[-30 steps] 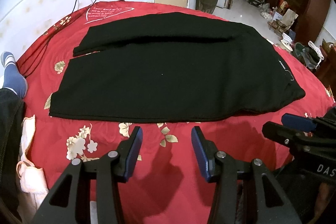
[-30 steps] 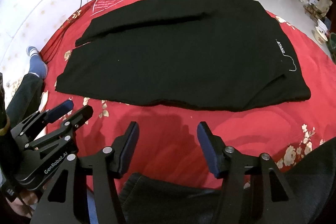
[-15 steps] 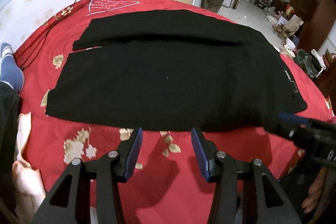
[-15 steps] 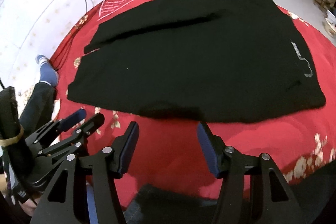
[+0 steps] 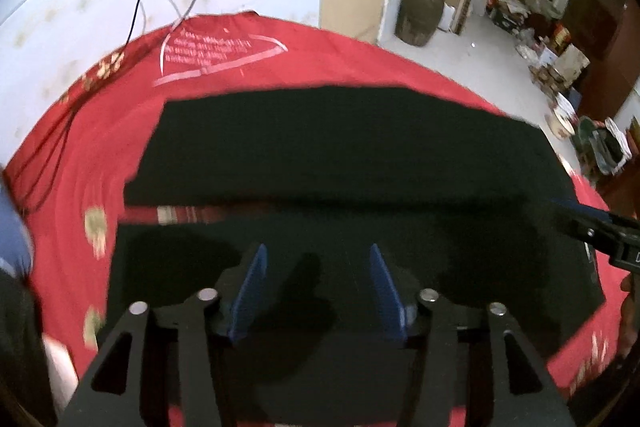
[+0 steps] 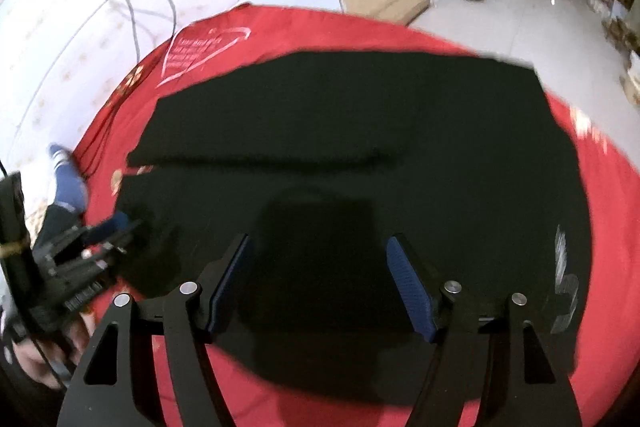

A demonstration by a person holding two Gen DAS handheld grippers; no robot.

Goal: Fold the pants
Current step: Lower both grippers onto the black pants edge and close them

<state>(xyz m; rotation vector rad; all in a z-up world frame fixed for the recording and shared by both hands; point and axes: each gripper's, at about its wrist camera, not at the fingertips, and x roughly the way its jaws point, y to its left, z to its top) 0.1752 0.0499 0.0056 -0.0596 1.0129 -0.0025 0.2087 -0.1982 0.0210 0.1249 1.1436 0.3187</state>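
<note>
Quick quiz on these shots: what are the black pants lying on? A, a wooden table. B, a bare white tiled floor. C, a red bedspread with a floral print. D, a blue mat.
C: the black pants lie spread on a red bedspread with a floral print.

Blurred view. Black fabric pants (image 6: 352,131) lie flat on red floral bedspread (image 6: 616,195), 2 legs w/ a thin gap at left. Right gripper (image 6: 318,247) over near pant leg, jaws just been opening, nothing btwn them. Left gripper (image 6: 120,223) at pants' left edge, blue sock (image 6: 68,175) nearby.
</note>
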